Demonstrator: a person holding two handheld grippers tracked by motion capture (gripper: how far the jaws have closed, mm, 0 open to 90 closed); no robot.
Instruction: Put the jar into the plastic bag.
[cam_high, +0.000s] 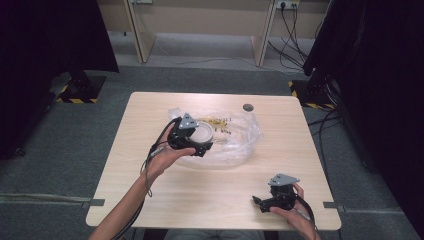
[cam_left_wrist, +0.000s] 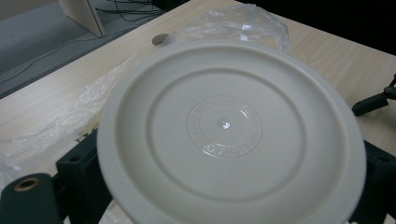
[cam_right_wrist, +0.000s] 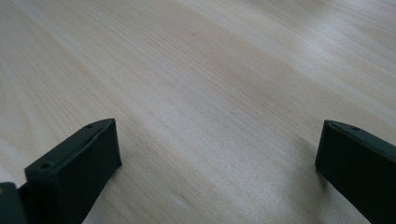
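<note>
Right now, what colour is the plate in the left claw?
Plain cream-white plate, no pattern apart from an embossed ring; clearest in the left gripper view.

Lid (cam_left_wrist: 231, 135): round, cream-white plastic, ringed, with embossed lettering circling its centre; sitting between the left gripper (cam_left_wrist: 224, 186)'s black jaws, whose tips are showing at both lower corners. Bag (cam_left_wrist: 233, 23): clear, crinkled plastic, lying on the table behind and left of the lid. Table (cam_left_wrist: 51, 93): pale wood. Small dark disc (cam_left_wrist: 160, 39): resting just beyond the lid's far rim. Black tip (cam_left_wrist: 373, 100): showing at right edge.
</note>
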